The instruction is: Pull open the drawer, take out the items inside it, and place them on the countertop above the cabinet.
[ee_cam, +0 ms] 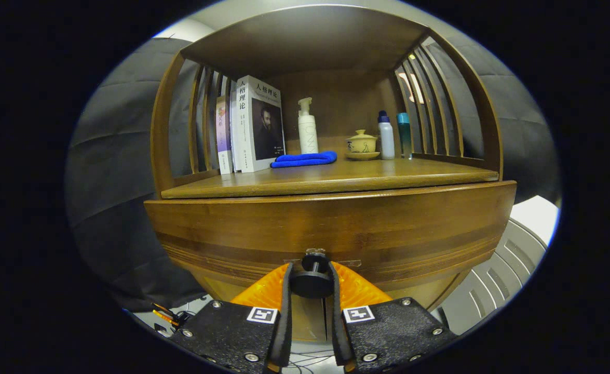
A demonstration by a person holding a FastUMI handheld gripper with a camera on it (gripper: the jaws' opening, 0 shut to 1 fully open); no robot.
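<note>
Cabinet [330, 228]: a brown wooden piece with slatted sides and a roof over its top, standing against the booth's dark cloth wall.
Drawer [221, 234]: its wide curved front ran just under the surface's front edge and sat closed, flush with the cabinet; whatever lay inside was hidden.
Surface [336, 179]: the countertop above the drawer, bare along its front edge, with things lined up toward the back.
Books [255, 124]: several stood upright at the back left corner, spines and one cover facing out.
Blue cloth [305, 159]: folded flat just right of the books, near the middle.
Pump bottle [307, 127]: white, upright behind the cloth.
Lidded cup [362, 144]: pale, on a saucer, right of the pump bottle.
Two small bottles [386, 135]: one white, one teal, side by side toward the back right corner.
Hand-held gripper [311, 283]: its fingers were pressed in on either side of the drawer knob, pinching it.
Knob [312, 278]: dark and round, at the drawer front's lower middle, between the fingers.
</note>
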